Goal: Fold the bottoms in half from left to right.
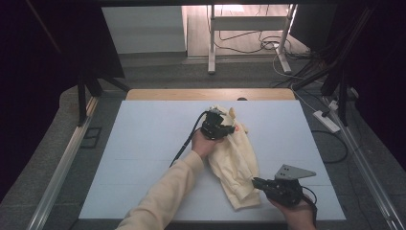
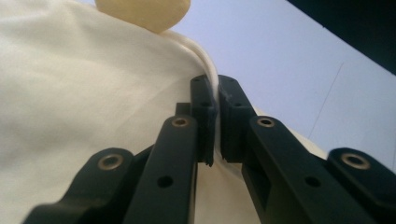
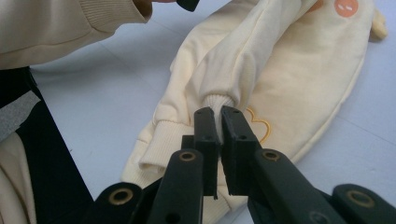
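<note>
Sweatshirt [image 1: 234, 163] bunched mid-table, long axis running near to far; left gripper [image 2: 215, 100] clenched on a far fold, right gripper [image 3: 218, 122] clenched on the near cuff [image 3: 217, 103], set to stretch apart.

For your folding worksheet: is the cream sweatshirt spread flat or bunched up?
Bunched up: the sweatshirt lies in a narrow, creased heap, its sleeve cuff doubled over the body.
</note>
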A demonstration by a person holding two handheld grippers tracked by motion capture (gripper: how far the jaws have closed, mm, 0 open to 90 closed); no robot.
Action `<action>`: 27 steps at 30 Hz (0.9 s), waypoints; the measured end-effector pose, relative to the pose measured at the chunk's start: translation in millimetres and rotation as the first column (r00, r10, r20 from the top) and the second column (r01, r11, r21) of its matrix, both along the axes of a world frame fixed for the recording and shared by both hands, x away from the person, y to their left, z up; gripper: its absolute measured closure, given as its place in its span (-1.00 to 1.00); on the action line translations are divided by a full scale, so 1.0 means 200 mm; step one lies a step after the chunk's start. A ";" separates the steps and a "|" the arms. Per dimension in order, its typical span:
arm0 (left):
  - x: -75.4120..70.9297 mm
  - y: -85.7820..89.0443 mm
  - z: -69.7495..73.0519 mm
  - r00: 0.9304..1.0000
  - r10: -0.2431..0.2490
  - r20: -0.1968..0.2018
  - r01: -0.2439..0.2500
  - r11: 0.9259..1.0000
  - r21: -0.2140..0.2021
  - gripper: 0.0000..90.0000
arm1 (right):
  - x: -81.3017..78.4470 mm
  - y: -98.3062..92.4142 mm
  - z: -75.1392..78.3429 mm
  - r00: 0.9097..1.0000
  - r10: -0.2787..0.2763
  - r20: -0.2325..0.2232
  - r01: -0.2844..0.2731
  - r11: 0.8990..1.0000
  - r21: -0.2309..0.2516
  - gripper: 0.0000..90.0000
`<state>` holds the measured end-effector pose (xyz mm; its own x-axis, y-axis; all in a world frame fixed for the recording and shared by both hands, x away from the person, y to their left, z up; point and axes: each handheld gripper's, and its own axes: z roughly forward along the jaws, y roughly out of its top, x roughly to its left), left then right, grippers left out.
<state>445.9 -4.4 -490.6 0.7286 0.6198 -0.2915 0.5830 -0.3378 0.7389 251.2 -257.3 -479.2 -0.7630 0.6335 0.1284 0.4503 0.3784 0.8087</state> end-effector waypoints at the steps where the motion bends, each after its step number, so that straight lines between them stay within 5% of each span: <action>1: 0.00 0.00 0.00 1.000 0.001 0.000 -0.001 1.000 -0.001 0.89 | 0.00 0.00 0.00 1.000 0.002 -0.004 -0.002 1.000 -0.001 0.89; 17: 0.01 -0.03 -0.03 1.000 -0.007 -0.006 0.007 1.000 0.009 0.82 | 0.01 -0.01 -0.02 1.000 0.000 -0.027 -0.001 1.000 -0.019 0.89; 19: 0.01 -0.03 -0.04 1.000 -0.005 -0.002 0.005 1.000 0.002 0.72 | 0.02 -0.01 -0.02 1.000 0.000 -0.028 -0.001 1.000 -0.019 0.89; 22: 0.00 -0.03 -0.03 1.000 0.006 0.011 -0.006 1.000 -0.008 0.28 | 0.02 -0.01 -0.02 1.000 0.001 -0.031 -0.002 1.000 -0.019 0.89; 27: -0.01 0.00 0.02 1.000 0.006 0.021 -0.005 0.999 -0.037 0.03 | 0.02 -0.01 -0.02 1.000 0.003 -0.025 -0.004 1.000 -0.017 0.71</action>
<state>444.5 -4.4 -487.6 0.7314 0.6128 -0.2993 0.5691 -0.3068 0.7628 254.8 -259.8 -483.8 -0.7618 0.6332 0.1369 0.4692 0.3936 0.7906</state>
